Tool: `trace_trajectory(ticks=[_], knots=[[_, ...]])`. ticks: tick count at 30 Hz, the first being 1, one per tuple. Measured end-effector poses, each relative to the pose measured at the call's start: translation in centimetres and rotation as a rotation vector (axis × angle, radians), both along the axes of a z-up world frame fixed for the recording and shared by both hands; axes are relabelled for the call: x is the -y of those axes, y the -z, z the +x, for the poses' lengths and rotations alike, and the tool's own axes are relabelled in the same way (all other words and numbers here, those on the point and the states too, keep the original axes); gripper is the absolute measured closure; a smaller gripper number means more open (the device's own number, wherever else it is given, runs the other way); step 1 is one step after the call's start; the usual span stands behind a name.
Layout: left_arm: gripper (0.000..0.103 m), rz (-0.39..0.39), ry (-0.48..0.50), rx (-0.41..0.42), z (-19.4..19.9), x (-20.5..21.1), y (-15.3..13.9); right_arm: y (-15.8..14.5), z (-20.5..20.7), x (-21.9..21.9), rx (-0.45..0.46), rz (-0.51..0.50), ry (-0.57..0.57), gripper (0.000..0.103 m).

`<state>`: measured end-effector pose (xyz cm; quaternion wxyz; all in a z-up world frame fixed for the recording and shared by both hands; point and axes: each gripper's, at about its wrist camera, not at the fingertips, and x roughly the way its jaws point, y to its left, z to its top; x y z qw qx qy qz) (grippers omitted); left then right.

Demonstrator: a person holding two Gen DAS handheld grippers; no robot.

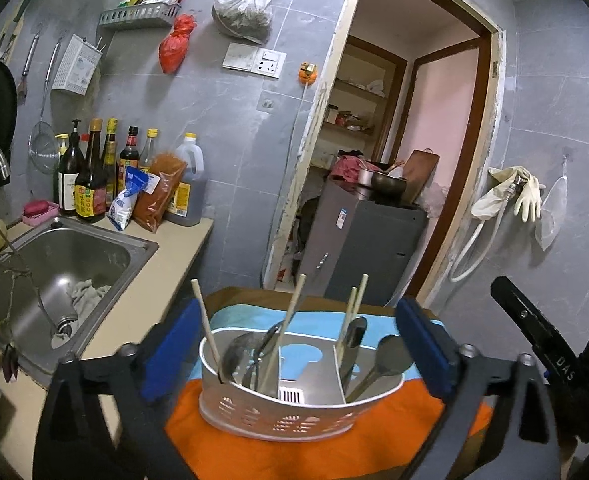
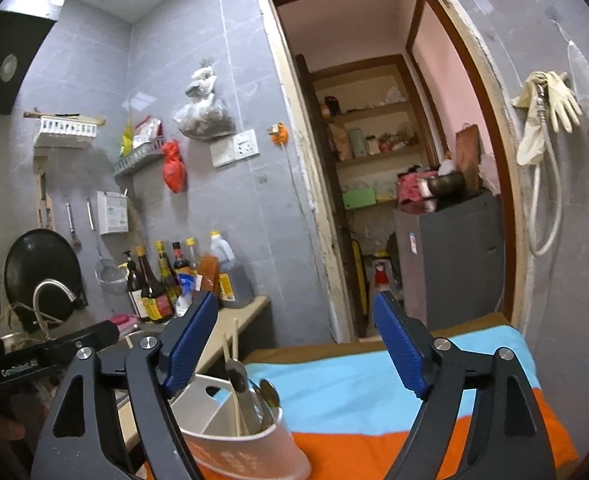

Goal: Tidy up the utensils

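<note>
A white plastic utensil caddy (image 1: 278,416) stands on a blue and orange cloth (image 1: 334,444). It holds several wooden chopsticks (image 1: 284,330) and metal spoons (image 1: 378,364) standing upright in its compartments. My left gripper (image 1: 300,350) is open, its blue pads on either side of the caddy and above it, holding nothing. In the right wrist view the caddy (image 2: 246,448) sits at lower left, with chopsticks (image 2: 230,364) and a spoon (image 2: 268,394) sticking out. My right gripper (image 2: 296,354) is open and empty, raised above the cloth (image 2: 354,392) to the right of the caddy.
A steel sink (image 1: 66,276) with a rag lies left of the cloth, sauce bottles (image 1: 94,176) behind it on the counter (image 1: 162,268). A doorway with a grey cabinet (image 1: 358,248) lies straight ahead. Gloves (image 1: 510,196) hang on the right wall.
</note>
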<state>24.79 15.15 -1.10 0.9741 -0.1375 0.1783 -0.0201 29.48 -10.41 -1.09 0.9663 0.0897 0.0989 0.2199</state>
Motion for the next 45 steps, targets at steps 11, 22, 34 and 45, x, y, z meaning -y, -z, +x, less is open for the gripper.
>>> trace_trajectory(ticks=[11,22,34,45], knots=[[0.005,0.071,0.023,-0.058,-1.1,3.2,-1.1,-2.2,-3.0,2.9,-0.056,-0.072,0.07,0.0],[0.005,0.11,-0.006,-0.05,-5.1,6.0,-2.4,-3.8,-7.7,6.5,-0.062,-0.105,0.087,0.0],[0.005,0.157,-0.039,-0.047,-12.1,9.5,-2.3,-4.2,-13.6,9.8,-0.095,-0.141,0.046,0.0],[0.005,0.219,-0.069,-0.044,-17.2,11.1,-1.9,-3.6,-18.4,11.1,-0.132,-0.149,0.043,0.0]])
